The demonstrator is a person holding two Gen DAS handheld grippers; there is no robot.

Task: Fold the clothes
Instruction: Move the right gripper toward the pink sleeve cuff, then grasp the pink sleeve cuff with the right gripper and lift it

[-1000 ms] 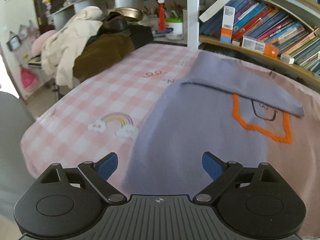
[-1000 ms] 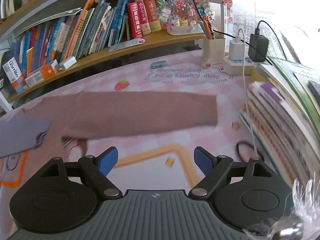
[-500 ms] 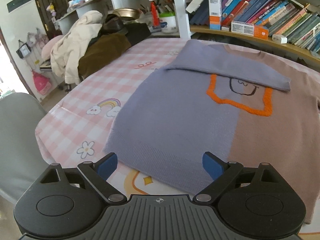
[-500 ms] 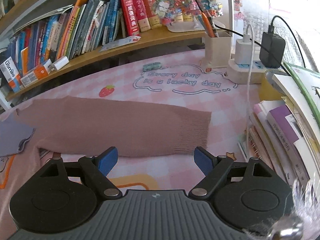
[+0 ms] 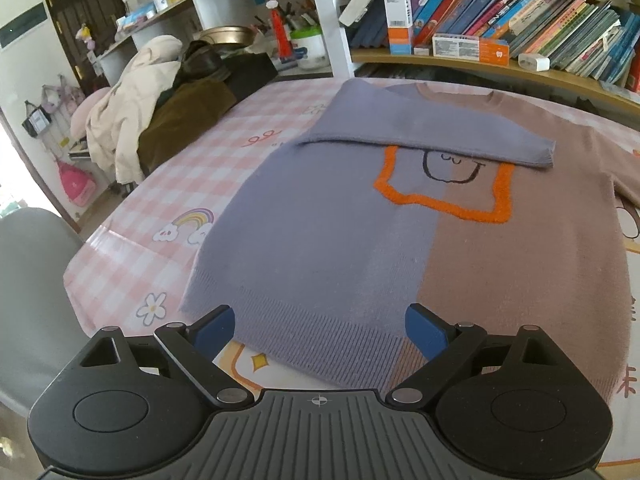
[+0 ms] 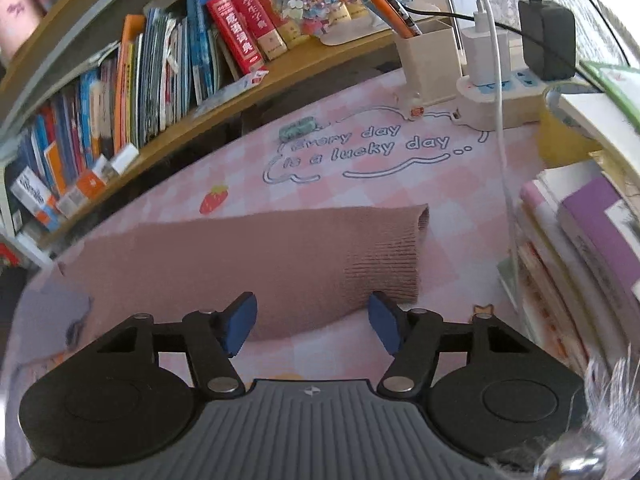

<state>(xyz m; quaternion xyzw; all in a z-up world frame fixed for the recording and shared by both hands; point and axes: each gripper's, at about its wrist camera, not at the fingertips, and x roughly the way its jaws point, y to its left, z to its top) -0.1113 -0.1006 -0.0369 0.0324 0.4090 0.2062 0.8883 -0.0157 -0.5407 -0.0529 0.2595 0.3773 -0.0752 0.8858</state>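
We see a sweater (image 5: 320, 240) lying flat on a table with a pink checked cloth (image 5: 192, 184). The left half is purple, the right half brown. Its bottom hem sits near the front edge of the table, and there is bare cloth to its left, with a rainbow (image 5: 188, 224) and a flower drawn on it. A pile of clothes (image 5: 152, 108) sits at the far left corner. A bookshelf (image 5: 500, 64) runs along the back edge.

On the right side, a stack of books (image 6: 580, 248) stands close to the end of the brown sleeve (image 6: 280, 264), so room there is tight. A white cable (image 6: 500, 128) hangs down beside the stack.

The cloth says "Every day is a lucky day" (image 6: 372, 148), next to a strawberry (image 6: 214, 198).

Our left gripper (image 5: 320, 330) is wide open and holds nothing; the purple hem lies just ahead of it. Our right gripper (image 6: 312, 322) is open too, and the brown sleeve lies between its fingers. We cannot tell if it touches. The purple sleeve (image 5: 420, 136) lies folded across the chest.
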